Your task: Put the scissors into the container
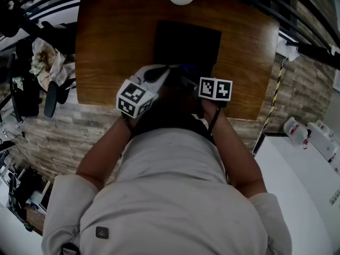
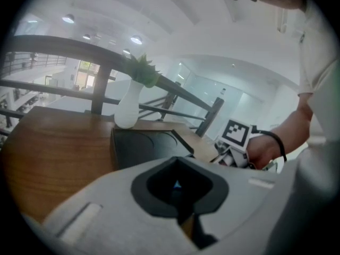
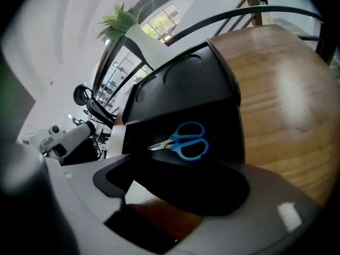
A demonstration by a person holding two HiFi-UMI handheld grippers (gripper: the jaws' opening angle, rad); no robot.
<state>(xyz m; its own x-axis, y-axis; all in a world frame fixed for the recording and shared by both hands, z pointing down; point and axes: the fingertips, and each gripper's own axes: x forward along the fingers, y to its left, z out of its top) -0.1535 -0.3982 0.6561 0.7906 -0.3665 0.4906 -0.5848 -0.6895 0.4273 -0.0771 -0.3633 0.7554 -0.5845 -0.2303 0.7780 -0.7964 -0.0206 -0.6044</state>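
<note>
Safely delivered, the scissors (image 3: pixel 183 141) lie in the container (image 3: pixel 212 73) on the table (image 3: pixel 281 110). The right gripper (image 3: pixel 170 195) hangs near them, jaws wide and empty, its job seemingly done. The left gripper (image 2: pixel 178 187) idles, apparently clenched on nothing.

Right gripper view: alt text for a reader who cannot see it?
Blue-handled scissors lie inside a black container on a wooden table, seen past the open, empty right gripper. A white vase with a green plant stands behind.
</note>
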